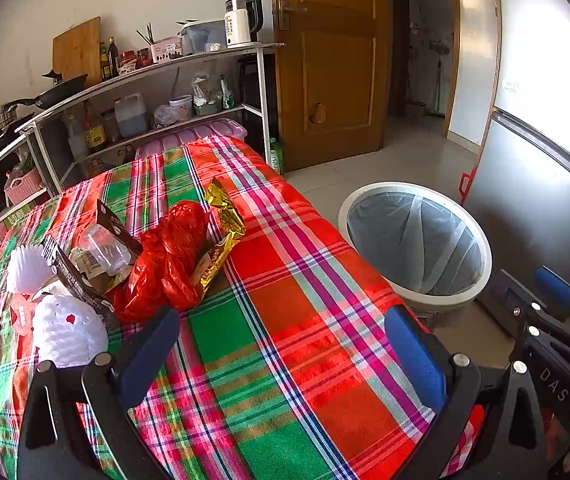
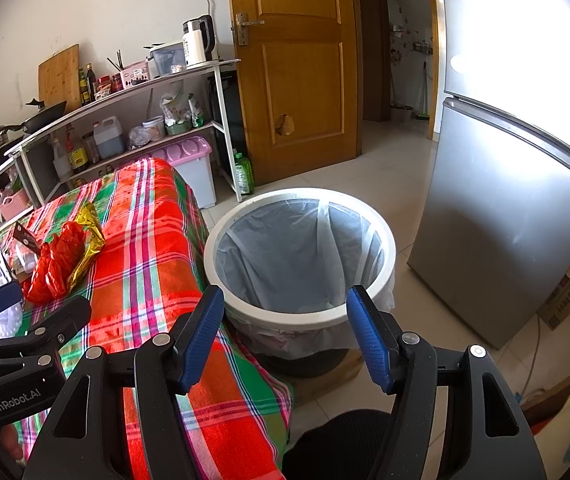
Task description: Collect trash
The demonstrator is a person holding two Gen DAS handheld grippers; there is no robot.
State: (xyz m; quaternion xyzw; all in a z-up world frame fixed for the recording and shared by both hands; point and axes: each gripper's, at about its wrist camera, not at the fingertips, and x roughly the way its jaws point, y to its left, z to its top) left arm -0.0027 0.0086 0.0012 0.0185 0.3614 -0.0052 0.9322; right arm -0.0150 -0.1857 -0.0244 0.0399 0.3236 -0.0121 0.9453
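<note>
Plaid tablecloth [image 1: 305, 280] holds all trash, red plastic bag [image 1: 169, 260] and gold wrapper [image 1: 221, 236] included; your left gripper [image 1: 281, 344] and right gripper [image 2: 285, 332] gape empty, lined bin [image 2: 301, 196] looks unfilled.

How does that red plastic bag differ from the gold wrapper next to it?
The red plastic bag is crumpled into a puffy, translucent heap; the gold wrapper is a shiny, metallic, flatter strip with print on it. The bag looks bulkier, the wrapper narrower. Both lie touching on the plaid tablecloth.

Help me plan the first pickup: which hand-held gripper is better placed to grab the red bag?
Left. The left hand-held gripper is open over the table, with the red bag just ahead. The right hand-held gripper, also open, faces the bin.
</note>
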